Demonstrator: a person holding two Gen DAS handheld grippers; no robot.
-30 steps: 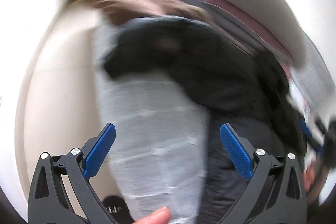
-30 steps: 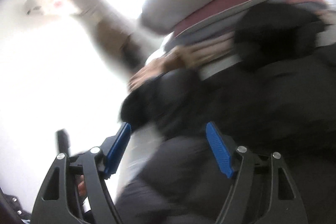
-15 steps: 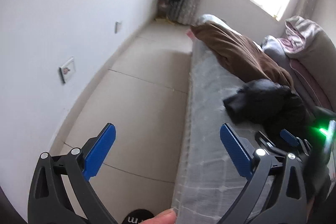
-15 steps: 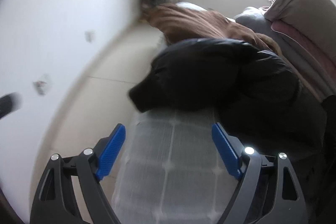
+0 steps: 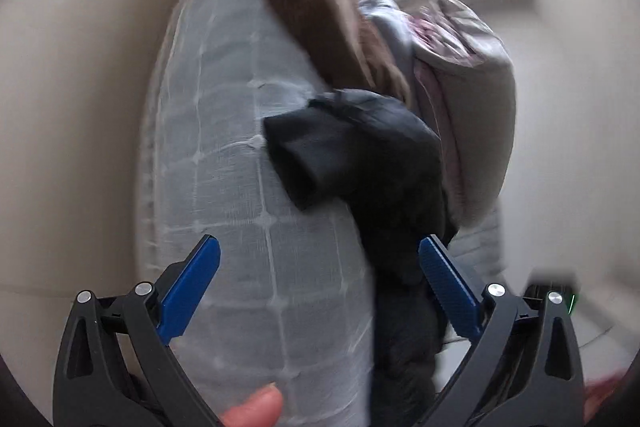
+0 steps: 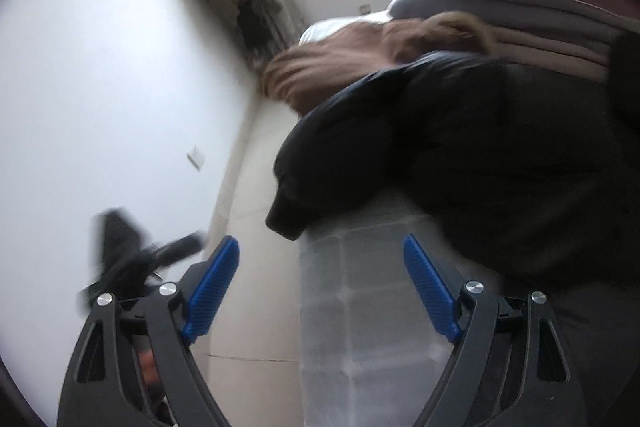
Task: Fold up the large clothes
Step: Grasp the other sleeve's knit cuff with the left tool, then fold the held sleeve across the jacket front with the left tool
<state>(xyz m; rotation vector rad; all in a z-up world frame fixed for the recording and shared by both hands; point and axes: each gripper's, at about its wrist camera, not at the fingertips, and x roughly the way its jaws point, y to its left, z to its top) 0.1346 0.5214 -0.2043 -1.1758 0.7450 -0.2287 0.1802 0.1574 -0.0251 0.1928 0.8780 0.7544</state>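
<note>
A bulky black jacket [image 5: 360, 155] lies crumpled at frame centre on the grey quilted mattress [image 5: 224, 147], one sleeve cuff gaping. Left gripper [image 5: 320, 275] and right gripper [image 6: 322, 275] both spread wide, empty.

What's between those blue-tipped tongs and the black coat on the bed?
Only bare quilted grey mattress: in the right wrist view it fills the stretch from the open right hand-held gripper up to the black coat.

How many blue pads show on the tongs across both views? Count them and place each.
4. Left tongs: one pad lower left, one lower right. Right tongs: one lower left, one lower right.
</note>
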